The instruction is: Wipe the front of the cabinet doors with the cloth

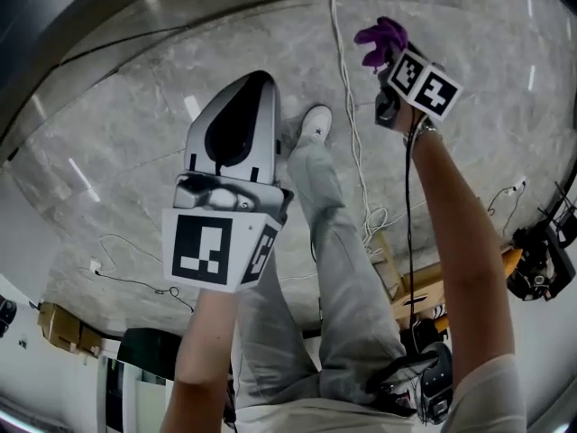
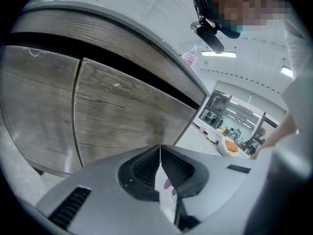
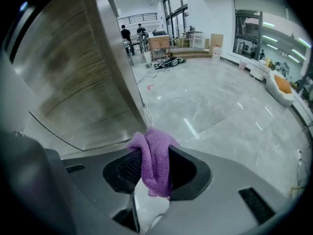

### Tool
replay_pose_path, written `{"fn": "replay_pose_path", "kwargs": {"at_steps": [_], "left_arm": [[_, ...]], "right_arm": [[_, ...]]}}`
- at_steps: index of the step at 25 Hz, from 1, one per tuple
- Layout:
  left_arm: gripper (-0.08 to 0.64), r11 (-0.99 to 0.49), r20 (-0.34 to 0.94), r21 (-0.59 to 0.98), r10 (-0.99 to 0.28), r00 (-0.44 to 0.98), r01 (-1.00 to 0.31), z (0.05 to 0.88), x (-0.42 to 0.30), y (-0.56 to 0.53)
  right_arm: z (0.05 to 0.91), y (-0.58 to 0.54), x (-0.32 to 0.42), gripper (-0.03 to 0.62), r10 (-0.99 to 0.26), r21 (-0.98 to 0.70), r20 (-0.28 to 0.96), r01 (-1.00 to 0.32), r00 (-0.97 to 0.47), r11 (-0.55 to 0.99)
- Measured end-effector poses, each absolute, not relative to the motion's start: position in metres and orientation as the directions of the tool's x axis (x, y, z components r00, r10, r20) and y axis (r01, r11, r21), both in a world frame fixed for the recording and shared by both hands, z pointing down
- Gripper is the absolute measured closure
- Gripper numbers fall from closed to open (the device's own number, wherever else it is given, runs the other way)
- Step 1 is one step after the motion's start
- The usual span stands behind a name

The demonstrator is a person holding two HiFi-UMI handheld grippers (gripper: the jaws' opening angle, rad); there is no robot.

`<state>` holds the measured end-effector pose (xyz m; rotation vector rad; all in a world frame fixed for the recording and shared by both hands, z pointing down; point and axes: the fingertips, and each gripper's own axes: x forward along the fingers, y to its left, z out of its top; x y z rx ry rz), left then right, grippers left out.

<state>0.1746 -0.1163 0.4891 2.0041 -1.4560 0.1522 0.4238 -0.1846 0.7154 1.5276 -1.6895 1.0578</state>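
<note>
Gripping the purple cloth in the right gripper, close by the cabinet.

The cloth was bunched and pinched between the right gripper's two jaws, its folds bulging above the tips and a tail hanging below them. In the right gripper view it sat just beside the lower corner of the wood-grain cabinet doors, though whether it touched them could not be told. In the head view the cloth stuck out ahead of the right gripper, over the grey marble floor. The left gripper had its jaws closed tip to tip and faced the two doors, the seam between them to its left. The person's white shoe stood on the floor between the grippers, near a white cable.
</note>
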Motion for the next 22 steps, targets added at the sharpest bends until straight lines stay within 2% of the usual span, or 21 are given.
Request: {"fn": "replay_pose_path", "kwargs": {"at_steps": [5, 11, 16, 22], "left_arm": [[0.543, -0.212, 0.477, 0.414, -0.778, 0.410, -0.885, 0.496, 0.129, -0.087], [0.543, -0.200, 0.499, 0.370, -0.781, 0.376, -0.907, 0.503, 0.053, -0.066], [0.543, -0.071, 0.520, 0.337, -0.817, 0.249, -0.939, 0.509, -0.014, -0.044], [0.543, 0.133, 0.541, 0.317, -0.839, 0.064, -0.939, 0.518, -0.054, -0.017]], "right_arm": [[0.732, -0.129, 0.353, 0.459, -0.465, -0.203, 0.867, -0.979, -0.178, -0.004], [0.751, -0.092, 0.225, 0.457, -0.398, -0.288, 0.863, -0.950, -0.312, 0.120], [0.762, -0.088, 0.130, 0.457, -0.362, -0.368, 0.830, -0.904, -0.425, 0.218], [0.778, -0.107, 0.068, 0.457, -0.327, -0.364, 0.802, -0.842, -0.501, 0.397]]}}
